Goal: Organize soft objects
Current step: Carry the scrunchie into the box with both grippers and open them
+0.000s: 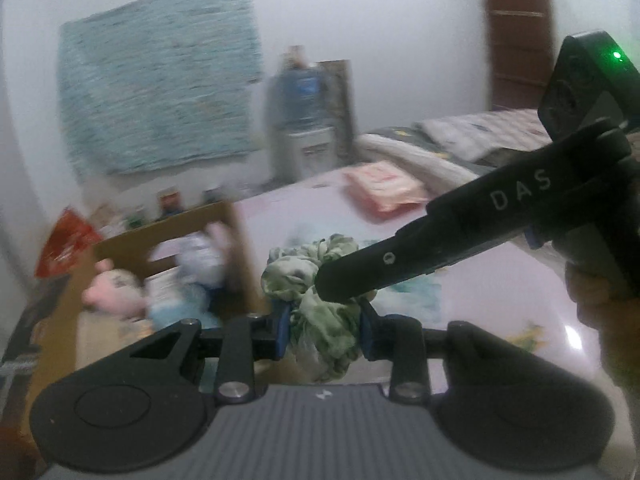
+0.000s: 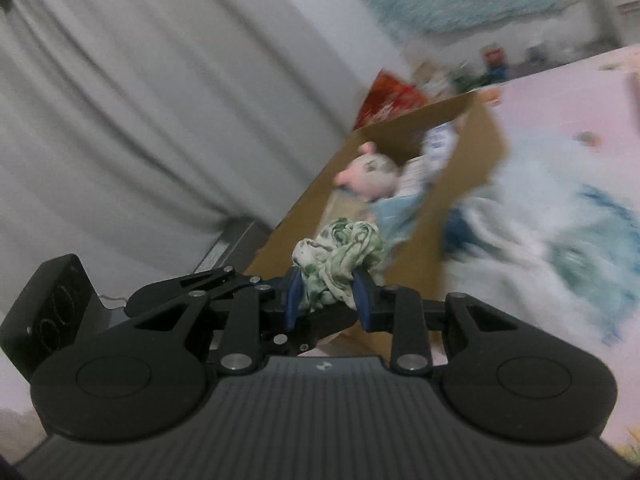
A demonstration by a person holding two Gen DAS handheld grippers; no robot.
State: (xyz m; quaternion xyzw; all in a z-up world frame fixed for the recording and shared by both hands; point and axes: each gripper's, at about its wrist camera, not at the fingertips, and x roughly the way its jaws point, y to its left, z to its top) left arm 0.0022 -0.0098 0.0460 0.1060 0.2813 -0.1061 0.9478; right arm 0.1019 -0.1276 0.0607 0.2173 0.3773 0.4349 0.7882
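Note:
A crumpled green-and-white cloth (image 1: 292, 276) (image 2: 344, 248) hangs between both grippers, above the pink bedsheet. My left gripper (image 1: 324, 320) is shut on its lower part, blue pads pressing from both sides. My right gripper (image 1: 340, 284) reaches in from the right and pinches the same cloth; in the right wrist view the right gripper (image 2: 328, 296) shows its pads squeezing the bundle, with the left gripper (image 2: 312, 326) coming in from the left beneath it. Just beyond stands an open cardboard box (image 1: 132, 240) (image 2: 460, 184) holding a pink plush toy (image 1: 114, 288) (image 2: 368, 172) and other soft items.
A pink package (image 1: 384, 184) lies farther back on the sheet, with folded quilts (image 1: 460, 136) behind it. A water dispenser (image 1: 304, 120) stands by the wall, a red bag (image 1: 64, 244) behind the box, and a grey curtain (image 2: 140, 120) left of it.

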